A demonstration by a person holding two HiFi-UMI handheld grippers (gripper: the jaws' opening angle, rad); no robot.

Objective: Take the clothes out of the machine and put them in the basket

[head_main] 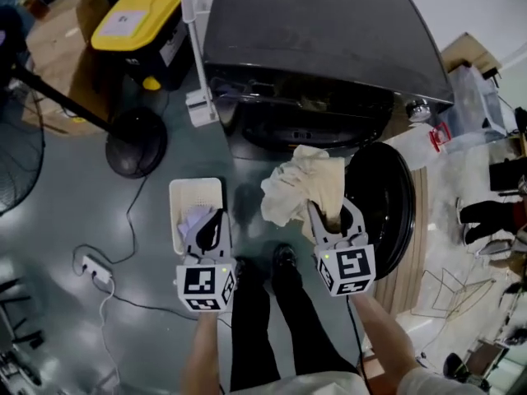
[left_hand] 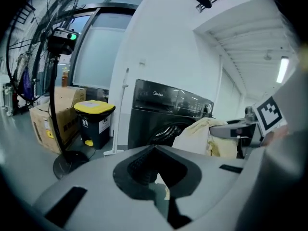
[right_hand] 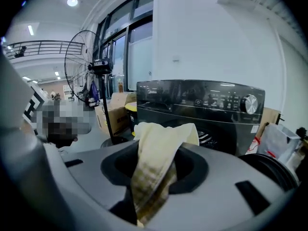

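Cream cloth [head_main: 300, 186] pinched between right hand-held gripper [head_main: 331, 214] jaws.

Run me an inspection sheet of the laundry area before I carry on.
Surface: grey floor, no spills seen.
Job's things: washing machine with its door swung open; cream cloth lifted in front of it; white basket on the floor, some clothes already inside.
Clutter: yellow-lid bin, cardboard box, fan base.
Grippers: right gripper clamped on the cream cloth; left gripper over the basket, jaws together, nothing clearly held.
Cables: power strip and its cable lie left of the basket.
Surroundings: plastic bag right of the machine.
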